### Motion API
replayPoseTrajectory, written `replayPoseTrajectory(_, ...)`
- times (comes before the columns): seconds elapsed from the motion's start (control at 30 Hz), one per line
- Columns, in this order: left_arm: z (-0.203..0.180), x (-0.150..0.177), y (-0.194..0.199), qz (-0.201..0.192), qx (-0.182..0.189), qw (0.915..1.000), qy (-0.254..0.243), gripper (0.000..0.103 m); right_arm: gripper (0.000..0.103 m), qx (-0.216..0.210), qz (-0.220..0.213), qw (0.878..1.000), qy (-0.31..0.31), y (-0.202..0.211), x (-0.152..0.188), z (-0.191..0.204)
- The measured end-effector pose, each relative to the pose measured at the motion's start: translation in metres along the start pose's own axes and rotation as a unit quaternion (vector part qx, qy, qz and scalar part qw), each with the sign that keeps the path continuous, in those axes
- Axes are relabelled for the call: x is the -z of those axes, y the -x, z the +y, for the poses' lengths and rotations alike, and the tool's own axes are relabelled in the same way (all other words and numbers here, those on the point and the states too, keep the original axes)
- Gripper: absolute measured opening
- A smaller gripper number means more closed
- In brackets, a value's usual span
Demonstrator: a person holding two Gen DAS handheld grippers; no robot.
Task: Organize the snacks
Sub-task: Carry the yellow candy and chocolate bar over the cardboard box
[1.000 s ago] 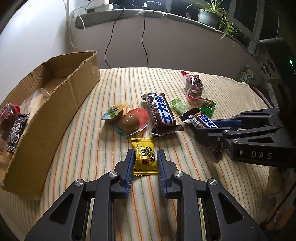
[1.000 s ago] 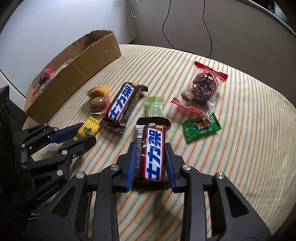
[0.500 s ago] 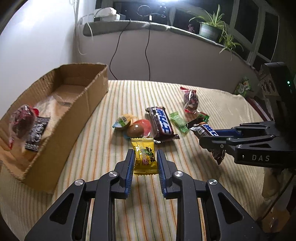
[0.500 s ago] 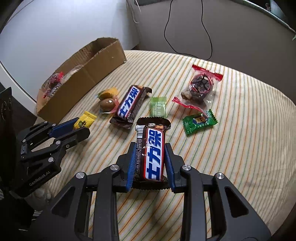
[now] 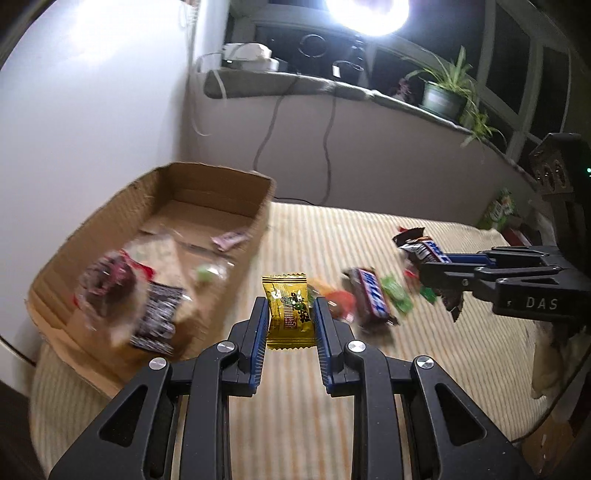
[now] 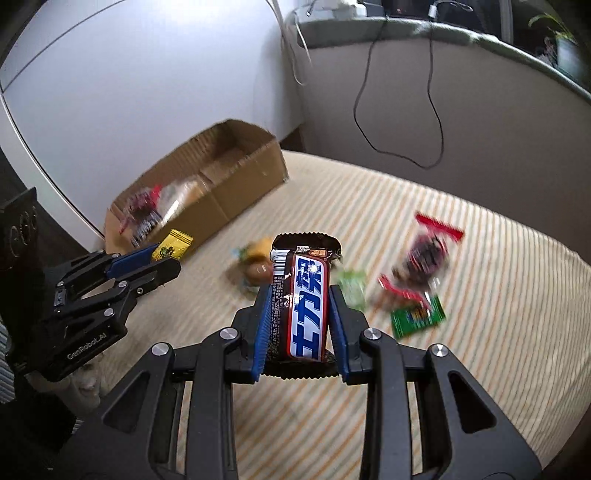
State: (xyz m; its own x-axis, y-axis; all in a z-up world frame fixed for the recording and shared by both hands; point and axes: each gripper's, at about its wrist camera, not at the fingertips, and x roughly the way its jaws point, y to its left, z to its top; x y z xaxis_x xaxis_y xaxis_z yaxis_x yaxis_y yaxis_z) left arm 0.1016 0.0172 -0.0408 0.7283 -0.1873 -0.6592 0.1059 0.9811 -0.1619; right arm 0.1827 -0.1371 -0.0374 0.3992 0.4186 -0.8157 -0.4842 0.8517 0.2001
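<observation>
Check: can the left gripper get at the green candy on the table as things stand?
Probably not yet: the left gripper is shut on the yellow candy. The green candy lies uncovered beside the chocolate bar.

A bright lamp [image 5: 365,14] glares white at the top of the left view, washing the wall [image 5: 92,110] beside it. Both views bend strongly at their dark edges. The cardboard box [image 5: 236,192] and loose snacks [image 6: 424,258] are motion-blurred; each held wrapper looks sharp.
</observation>
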Motion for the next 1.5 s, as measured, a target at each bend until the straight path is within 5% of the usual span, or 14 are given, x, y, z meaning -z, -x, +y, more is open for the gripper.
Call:
replayPoseTrajectory(0.9,0.1,-0.055,-0.021,-0.027,-0.075,0.9956,0.048,0.023,0.03,-0.05,-0.002,0.997,0.055,-0.095,-0.115,0.062)
replayPoseTrajectory(1.5,0.113,-0.064,-0.037,-0.022,-0.081,0.9953,0.05,0.023,0.03,-0.059,0.016,0.996,0.058,-0.136,-0.134,0.068)
